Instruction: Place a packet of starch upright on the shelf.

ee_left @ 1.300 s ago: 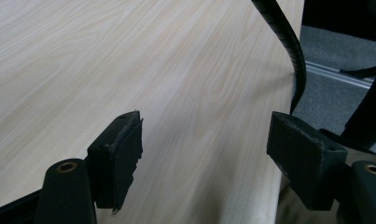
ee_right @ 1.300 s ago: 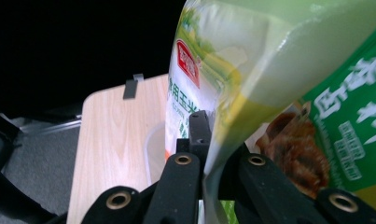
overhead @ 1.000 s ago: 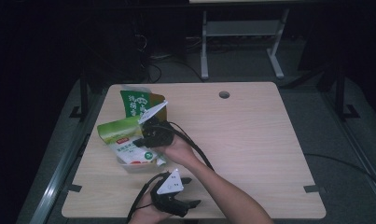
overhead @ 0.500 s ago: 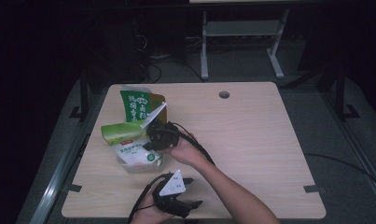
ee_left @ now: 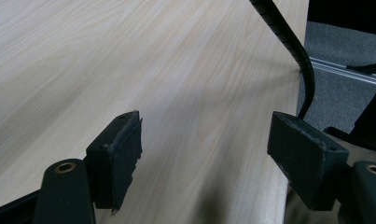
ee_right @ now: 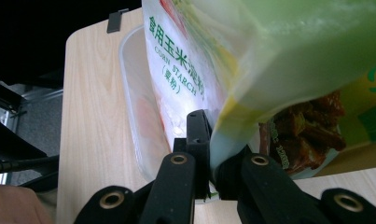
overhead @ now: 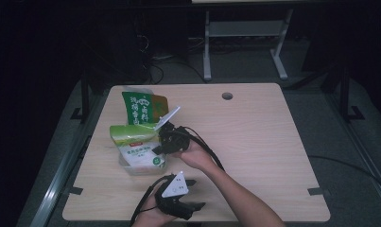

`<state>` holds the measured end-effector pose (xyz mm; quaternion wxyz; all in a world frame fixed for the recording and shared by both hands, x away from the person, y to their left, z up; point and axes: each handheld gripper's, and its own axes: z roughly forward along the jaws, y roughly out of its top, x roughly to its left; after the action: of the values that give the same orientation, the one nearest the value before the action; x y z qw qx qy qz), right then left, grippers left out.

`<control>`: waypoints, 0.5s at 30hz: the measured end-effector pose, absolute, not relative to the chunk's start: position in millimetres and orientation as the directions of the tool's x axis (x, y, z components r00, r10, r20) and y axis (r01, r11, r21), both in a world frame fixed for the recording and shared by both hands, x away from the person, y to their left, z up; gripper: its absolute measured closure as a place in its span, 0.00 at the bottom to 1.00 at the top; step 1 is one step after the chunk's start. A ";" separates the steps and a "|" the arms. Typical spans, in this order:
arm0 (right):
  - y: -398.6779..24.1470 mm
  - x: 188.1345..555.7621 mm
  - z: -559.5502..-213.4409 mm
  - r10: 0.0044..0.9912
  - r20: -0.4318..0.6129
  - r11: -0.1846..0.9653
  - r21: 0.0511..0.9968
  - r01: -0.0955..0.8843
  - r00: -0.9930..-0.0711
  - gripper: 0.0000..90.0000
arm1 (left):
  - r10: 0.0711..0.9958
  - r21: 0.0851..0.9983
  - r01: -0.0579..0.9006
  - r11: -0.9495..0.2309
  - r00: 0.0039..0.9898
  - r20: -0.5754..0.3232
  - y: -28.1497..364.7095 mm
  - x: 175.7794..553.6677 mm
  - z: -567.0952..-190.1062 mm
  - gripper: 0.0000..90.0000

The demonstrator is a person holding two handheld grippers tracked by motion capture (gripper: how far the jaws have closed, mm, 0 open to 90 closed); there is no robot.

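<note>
A pale green and white corn starch bag (overhead: 134, 137) stands in a clear plastic container (overhead: 131, 166) at the table's left. My right gripper (overhead: 160, 142) is shut on the bag's right edge. In the right gripper view the two jaws pinch the bag's (ee_right: 190, 60) folded edge at my right gripper (ee_right: 212, 140), with the container wall (ee_right: 139, 112) behind it. A dark green snack bag (overhead: 142, 108) stands upright just behind. My left gripper (overhead: 195, 194) rests near the front edge. In its own view my left gripper (ee_left: 204, 149) stands open over bare wood.
The wooden table (overhead: 254, 142) has a round cable hole (overhead: 227, 96) at the back. A black cable (ee_left: 293, 42) runs past the table's edge. A metal stand (overhead: 245, 42) is on the floor beyond the table.
My right gripper has moved a little nearer and lower with the corn starch bag in it. The left gripper has stayed where it was.
</note>
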<state>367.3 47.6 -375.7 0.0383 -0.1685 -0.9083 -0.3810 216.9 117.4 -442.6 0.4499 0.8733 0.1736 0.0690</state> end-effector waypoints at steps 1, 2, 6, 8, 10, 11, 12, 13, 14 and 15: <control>47.2 367.1 -375.2 0.279 0.201 0.654 0.677 0.339 -0.939 0.95 | 0.365 0.810 0.241 -0.534 0.930 -0.036 117.3 216.8 -442.6 0.28; 46.9 367.4 -375.2 0.279 0.202 0.650 0.679 0.340 -0.939 0.94 | 0.365 0.812 0.241 -0.532 0.930 -0.036 117.3 216.9 -442.5 0.28; 43.7 368.4 -374.7 0.262 0.216 0.646 0.684 0.337 -0.941 0.90 | 0.371 0.813 0.246 -0.528 0.928 -0.039 117.6 217.2 -441.5 0.28; 41.7 368.6 -373.3 0.259 0.216 0.642 0.690 0.335 -0.941 0.86 | 0.373 0.816 0.246 -0.523 0.927 -0.040 118.2 217.8 -440.7 0.28; 37.9 368.6 -369.7 0.264 0.221 0.624 0.703 0.341 -0.939 0.81 | 0.377 0.818 0.246 -0.520 0.925 -0.039 118.7 218.3 -440.1 0.28; 36.5 369.0 -368.5 0.262 0.220 0.619 0.709 0.339 -0.940 0.80 | 0.378 0.818 0.245 -0.521 0.925 -0.037 119.0 218.6 -440.0 0.28; 33.8 369.0 -366.4 0.265 0.225 0.613 0.711 0.344 -0.938 0.76 | 0.378 0.818 0.245 -0.520 0.925 -0.037 119.1 218.9 -440.0 0.28; 32.1 369.3 -365.8 0.267 0.225 0.610 0.713 0.346 -0.937 0.74 | 0.377 0.819 0.246 -0.519 0.925 -0.038 119.1 219.1 -440.1 0.28; 30.0 369.9 -364.9 0.271 0.232 0.608 0.712 0.353 -0.934 0.72 | 0.377 0.818 0.247 -0.519 0.925 -0.040 119.0 219.4 -440.2 0.28; 27.5 370.4 -364.3 0.270 0.232 0.608 0.712 0.352 -0.935 0.71 | 0.378 0.818 0.249 -0.518 0.925 -0.042 119.3 219.7 -440.0 0.28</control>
<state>370.4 27.5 -364.3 0.0503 -0.1738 -0.8952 -0.4072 219.7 119.3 -440.0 0.4564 0.8684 0.1807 0.0708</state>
